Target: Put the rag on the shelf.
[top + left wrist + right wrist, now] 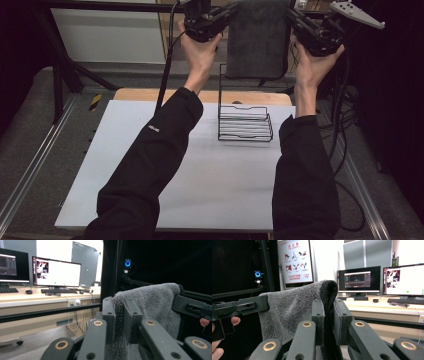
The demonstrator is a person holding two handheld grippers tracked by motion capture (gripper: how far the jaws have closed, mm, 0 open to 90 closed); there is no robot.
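A grey towel [257, 40] hangs spread out in the air beyond the table's far edge, held by its two top corners. My left gripper [227, 15] is shut on the towel's left corner, and my right gripper [295, 20] is shut on its right corner. In the left gripper view the jaws of the left gripper [120, 315] pinch the towel [152, 302], with the right gripper [190, 306] at its far edge. In the right gripper view the right gripper [328, 315] clamps a dark hem of the towel [287, 310]. A black wire rack [245, 122] stands on the white table [150, 165] below the towel.
The rack has a tall upright wire frame [221, 85] at its back. A wooden board [135, 94] edges the table's far side. Cables [345, 130] trail down at the right, and metal rails [30, 170] run along the left. Monitors [56, 272] sit on a desk behind.
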